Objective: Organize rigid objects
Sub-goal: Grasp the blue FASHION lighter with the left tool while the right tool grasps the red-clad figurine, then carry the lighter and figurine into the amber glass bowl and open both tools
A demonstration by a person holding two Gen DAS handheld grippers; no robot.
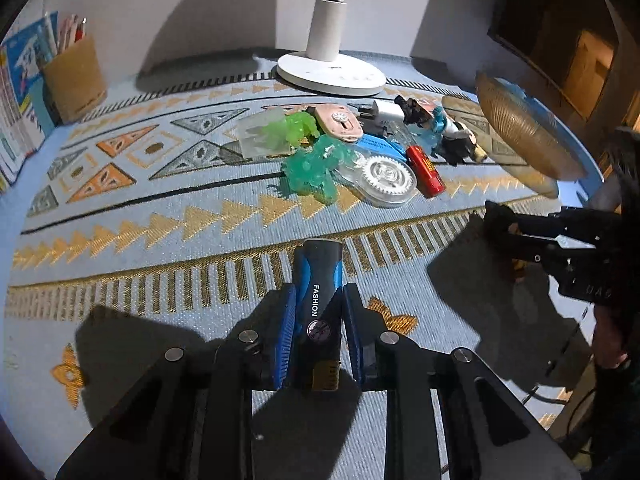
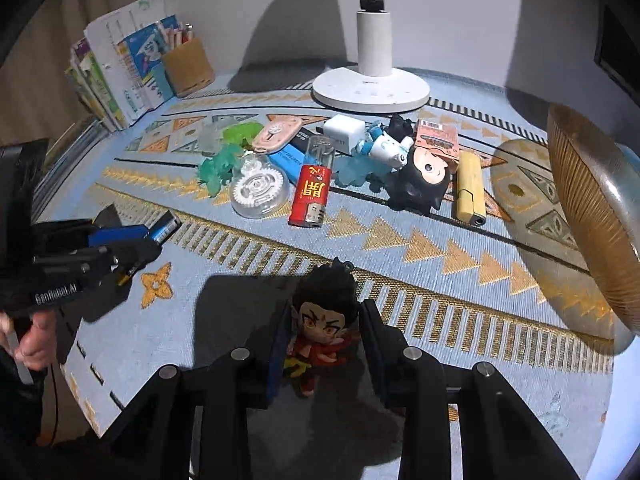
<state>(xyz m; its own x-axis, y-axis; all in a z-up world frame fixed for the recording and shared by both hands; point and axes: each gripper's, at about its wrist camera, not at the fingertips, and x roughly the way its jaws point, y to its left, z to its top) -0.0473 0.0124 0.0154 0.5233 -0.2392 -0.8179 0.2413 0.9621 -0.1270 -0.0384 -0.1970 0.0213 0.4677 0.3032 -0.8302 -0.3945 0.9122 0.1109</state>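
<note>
My left gripper (image 1: 319, 312) is shut on a black and blue "FASHION" lighter (image 1: 318, 276), held above the cloth; it also shows in the right wrist view (image 2: 132, 234). My right gripper (image 2: 324, 332) is shut on a small black-haired figurine in red (image 2: 324, 320). A pile of small objects lies behind: a red lighter (image 2: 310, 196), a clear tape dispenser (image 2: 260, 194), green plastic figures (image 1: 316, 168), a white charger (image 2: 344, 130), a black round-faced figure (image 2: 420, 180) and a yellow lighter (image 2: 470, 186).
A white lamp base (image 2: 370, 88) stands at the back. A brown pen cup (image 2: 188, 66) and booklets (image 2: 120, 68) stand at the back left. A ribbed glass bowl (image 2: 592, 208) is tilted at the right. The patterned cloth (image 2: 400, 280) covers the table.
</note>
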